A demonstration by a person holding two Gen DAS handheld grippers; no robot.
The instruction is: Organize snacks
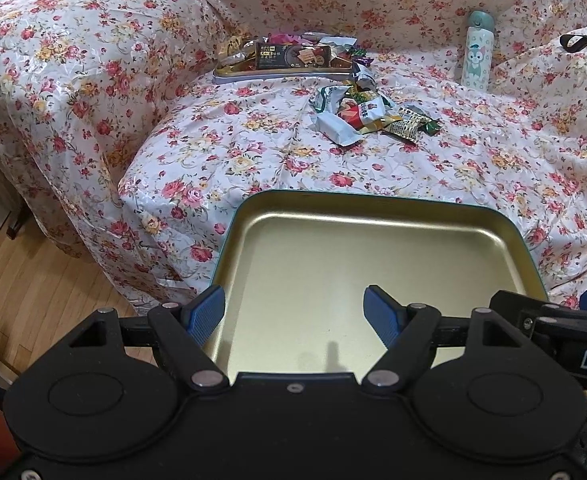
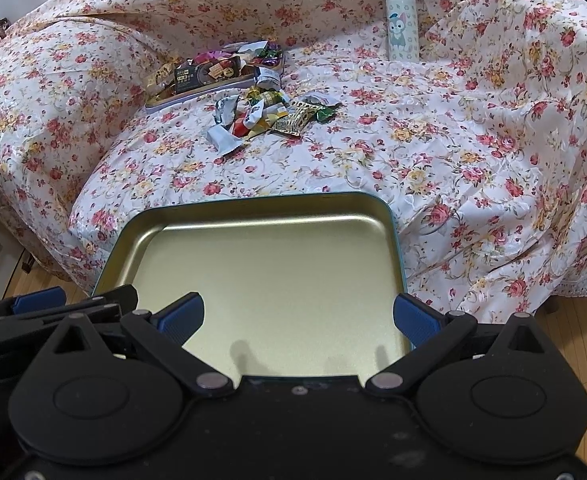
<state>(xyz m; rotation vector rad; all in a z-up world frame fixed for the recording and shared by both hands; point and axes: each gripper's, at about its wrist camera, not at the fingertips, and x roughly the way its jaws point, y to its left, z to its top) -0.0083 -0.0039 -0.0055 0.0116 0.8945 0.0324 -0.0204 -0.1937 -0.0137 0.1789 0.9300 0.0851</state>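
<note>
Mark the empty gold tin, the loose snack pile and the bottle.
empty gold tin [image 1: 373, 280]: left wrist view, bare inner floor.
loose snack pile [image 1: 357, 114]: left wrist view, red-and-white wrapper mid-pile.
bottle [image 2: 402, 28]: right wrist view, cartoon print on its body.

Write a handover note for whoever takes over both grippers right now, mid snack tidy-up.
Left gripper: open, nothing between its fingers, above the empty gold tin.
Right gripper: open, also over that tin, holding nothing.
Things: the tin sits at the near edge of the floral-covered sofa. Loose snack packets lie in a pile further back; a second tray behind them is already heaped with snacks. A bottle stands to the right.
Done: nothing in the near tin.
Left: sort the loose pile.
</note>
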